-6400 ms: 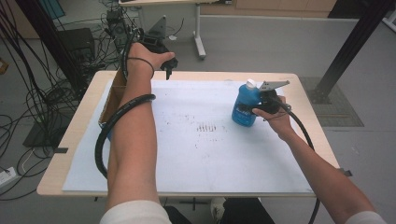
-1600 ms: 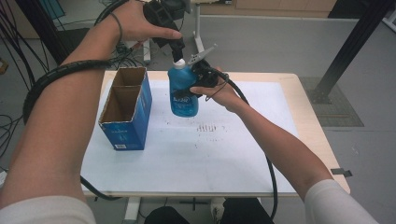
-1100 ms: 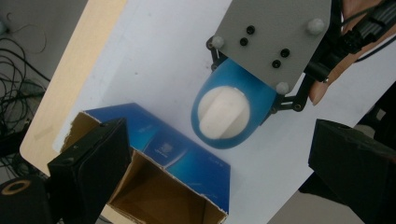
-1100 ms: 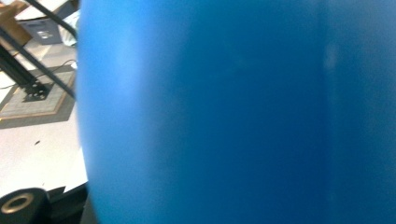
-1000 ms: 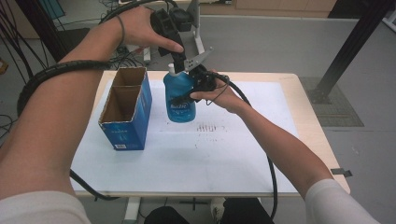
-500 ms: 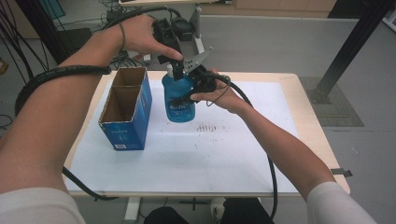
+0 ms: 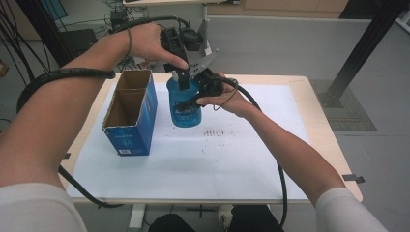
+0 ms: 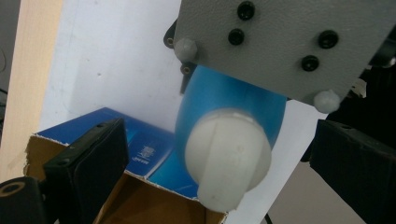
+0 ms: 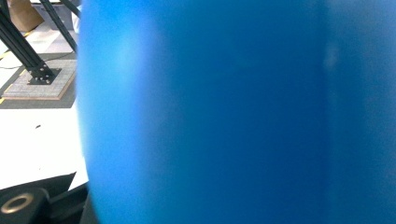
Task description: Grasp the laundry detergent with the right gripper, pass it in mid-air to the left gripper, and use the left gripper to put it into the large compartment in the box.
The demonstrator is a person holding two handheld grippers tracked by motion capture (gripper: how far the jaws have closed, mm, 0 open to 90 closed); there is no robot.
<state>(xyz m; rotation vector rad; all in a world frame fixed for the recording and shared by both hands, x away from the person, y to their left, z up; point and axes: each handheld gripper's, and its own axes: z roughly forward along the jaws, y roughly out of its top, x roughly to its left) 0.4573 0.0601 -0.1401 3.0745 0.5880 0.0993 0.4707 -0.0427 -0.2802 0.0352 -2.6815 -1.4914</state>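
Two grippers meet over the table's far edge. The right gripper (image 7: 196, 96) has its jaws clamped on the body of the blue bottle (image 7: 185, 108), holding it above the white sheet (image 7: 241, 159). The left gripper (image 7: 183, 79) hangs above the white cap (image 8: 227, 156), jaws apart either side. An open blue box (image 7: 130, 113) stands just beside, toward the left edge.

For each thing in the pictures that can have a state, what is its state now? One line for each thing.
Blue bottle: upright, lifted above the table, white cap on.
Blue box: standing on the white sheet, top open, inside looks empty.
Right gripper: shut on the blue bottle's body.
Left gripper: jaws open, one on each side of the white cap, not touching it.
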